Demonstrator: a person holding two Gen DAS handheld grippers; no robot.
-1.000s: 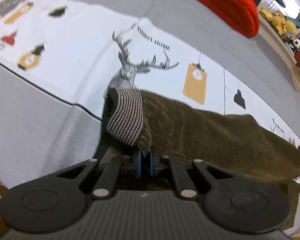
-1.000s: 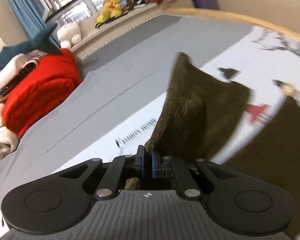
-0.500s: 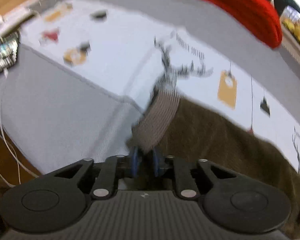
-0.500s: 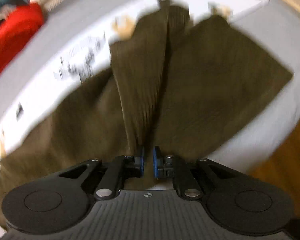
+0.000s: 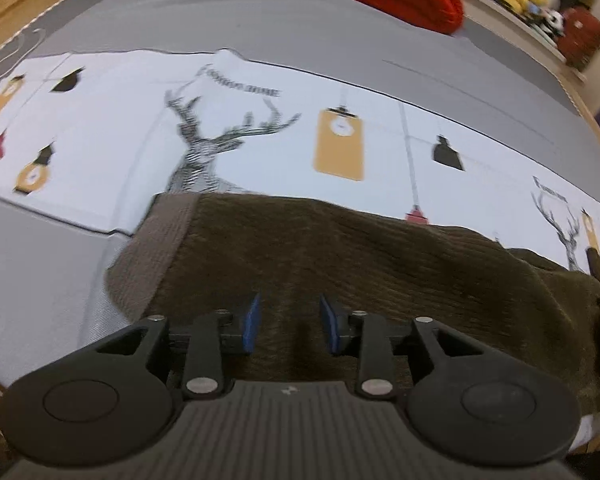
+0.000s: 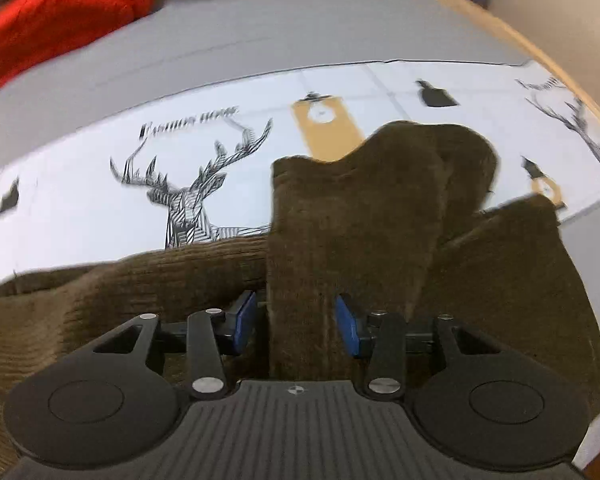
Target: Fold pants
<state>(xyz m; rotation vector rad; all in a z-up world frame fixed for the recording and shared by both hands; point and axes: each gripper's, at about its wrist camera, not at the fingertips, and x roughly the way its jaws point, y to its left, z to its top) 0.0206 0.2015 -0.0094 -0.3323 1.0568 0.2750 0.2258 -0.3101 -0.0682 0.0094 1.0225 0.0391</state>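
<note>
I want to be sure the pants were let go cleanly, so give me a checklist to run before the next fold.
1. Left gripper released: ok, jaws have just been opening, pads off the brown corduroy pants.
2. Right gripper released: cannot tell; jaws have just been opening, but a cloth strip stands between the pads.
3. Ribbed waistband flat: ok.
4. Leg end flat: not ok, bunched.
5. Pants fully on the deer-print white sheet: not ok, waistband overhangs grey.
</note>
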